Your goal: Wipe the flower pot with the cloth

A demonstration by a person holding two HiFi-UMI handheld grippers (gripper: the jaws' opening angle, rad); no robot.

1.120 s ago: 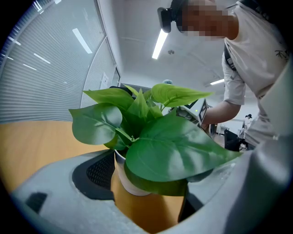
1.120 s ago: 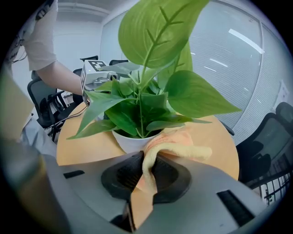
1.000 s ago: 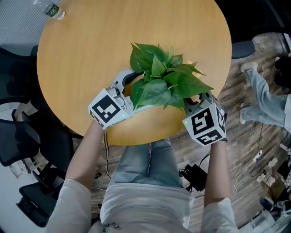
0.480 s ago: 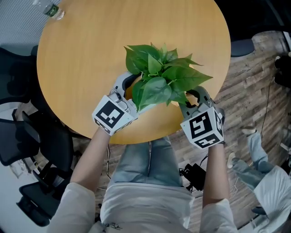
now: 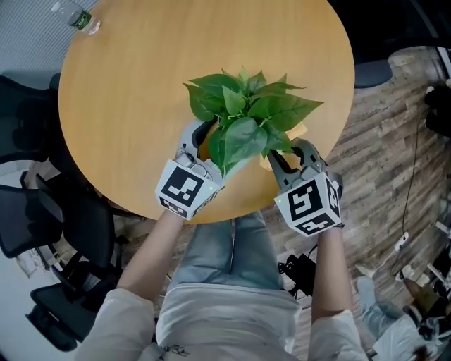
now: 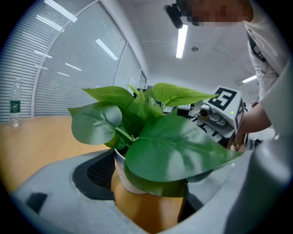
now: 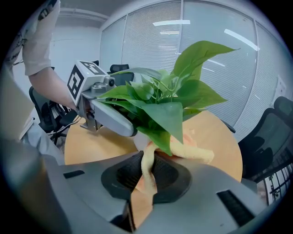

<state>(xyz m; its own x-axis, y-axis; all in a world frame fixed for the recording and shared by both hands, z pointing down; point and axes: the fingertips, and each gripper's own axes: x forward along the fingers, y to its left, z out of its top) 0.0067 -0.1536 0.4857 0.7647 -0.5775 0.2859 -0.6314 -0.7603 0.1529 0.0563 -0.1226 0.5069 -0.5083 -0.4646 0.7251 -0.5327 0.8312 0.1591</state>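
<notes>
Near the front edge of the round wooden bench (image 5: 127,92), the left hand-held gripper (image 5: 206,149) grasps the small white flower pot (image 6: 127,178), and just to its right the right hand-held gripper (image 5: 289,156) clenches a yellow cloth (image 7: 191,152) against its side.

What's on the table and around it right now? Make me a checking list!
Surface: round wooden table.
Job's things: leafy flower pot near the front edge; yellow cloth against its side.
Clutter: water bottle at the far edge.
Grippers: left gripper jaws wide around the pot, apparently gripping; right gripper shut on the cloth.
Cables: black cables on the floor.
Surroundings: office chairs, wooden floor.
</notes>
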